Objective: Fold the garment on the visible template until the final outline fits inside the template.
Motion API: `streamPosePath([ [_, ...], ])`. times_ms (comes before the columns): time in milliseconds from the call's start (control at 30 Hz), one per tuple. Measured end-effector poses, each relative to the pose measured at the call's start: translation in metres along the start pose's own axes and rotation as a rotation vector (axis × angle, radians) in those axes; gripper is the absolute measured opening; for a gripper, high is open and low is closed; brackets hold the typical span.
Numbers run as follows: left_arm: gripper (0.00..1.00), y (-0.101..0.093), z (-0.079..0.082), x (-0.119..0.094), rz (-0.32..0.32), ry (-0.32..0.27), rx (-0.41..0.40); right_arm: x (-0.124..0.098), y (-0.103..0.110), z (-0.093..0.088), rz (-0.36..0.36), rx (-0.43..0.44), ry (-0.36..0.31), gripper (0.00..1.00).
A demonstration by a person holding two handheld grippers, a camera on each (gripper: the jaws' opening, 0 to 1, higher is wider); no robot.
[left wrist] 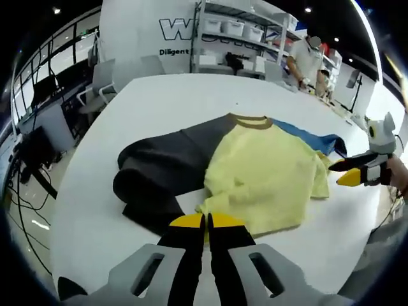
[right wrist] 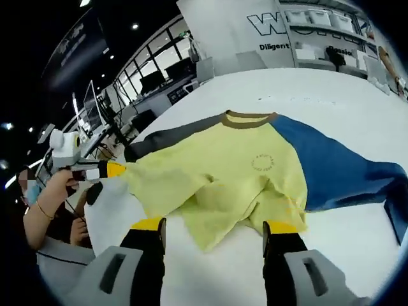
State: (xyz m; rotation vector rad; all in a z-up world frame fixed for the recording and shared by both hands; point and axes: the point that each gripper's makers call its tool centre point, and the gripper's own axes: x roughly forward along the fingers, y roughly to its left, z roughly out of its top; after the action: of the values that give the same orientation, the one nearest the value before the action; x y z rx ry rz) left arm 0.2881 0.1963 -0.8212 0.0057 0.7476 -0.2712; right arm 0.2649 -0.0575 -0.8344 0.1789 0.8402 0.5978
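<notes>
Garment [left wrist: 255,172] is lying rumpled mid-tabletop [left wrist: 89,217], collar toward the far edge. Left gripper [left wrist: 205,221] is hovering clenched at its near hem; right gripper [right wrist: 217,227] is hovering released.

left gripper [left wrist: 205,221] jaws together, right gripper [right wrist: 215,227] spread

The left gripper [left wrist: 205,221] has black jaws with yellow tips on pale grey mounts with slots. The right gripper [right wrist: 217,227] looks the same. The person's hand [right wrist: 46,203] wears a thin wrist bracelet.
</notes>
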Motion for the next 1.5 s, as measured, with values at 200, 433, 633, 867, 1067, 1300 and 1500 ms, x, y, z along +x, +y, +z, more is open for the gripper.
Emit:
streamPosePath([
  [200,0.0,-0.001,-0.001,-0.001,-0.004,0.002,0.0,0.01,-0.002,-0.013,-0.025,-0.001,0.021,0.41],
  [433,0.0,-0.004,-0.004,-0.001,-0.01,0.015,0.011,0.018,0.0,-0.019,-0.025,-0.001,0.041,0.22],
  [633,0.0,-0.005,-0.006,-0.001,-0.021,0.025,0.029,0.019,-0.008,-0.023,-0.06,-0.052,0.08,0.0],
  [867,0.0,-0.013,-0.007,-0.013,-0.062,0.034,-0.01,0.005,0.007,-0.024,0.011,-0.133,0.08,0.0],
  [1067,0.0,-0.022,-0.014,-0.025,-0.079,0.061,-0.001,-0.019,0.019,-0.032,0.056,-0.176,0.109,0.0],
  [1300,0.0,-0.03,-0.024,-0.037,-0.1,0.098,0.031,-0.046,0.022,-0.041,0.077,-0.202,0.117,0.0],
  [1500,0.0,-0.035,-0.033,-0.047,-0.12,0.127,0.036,-0.063,0.022,-0.051,0.074,-0.218,0.134,0.0],
])
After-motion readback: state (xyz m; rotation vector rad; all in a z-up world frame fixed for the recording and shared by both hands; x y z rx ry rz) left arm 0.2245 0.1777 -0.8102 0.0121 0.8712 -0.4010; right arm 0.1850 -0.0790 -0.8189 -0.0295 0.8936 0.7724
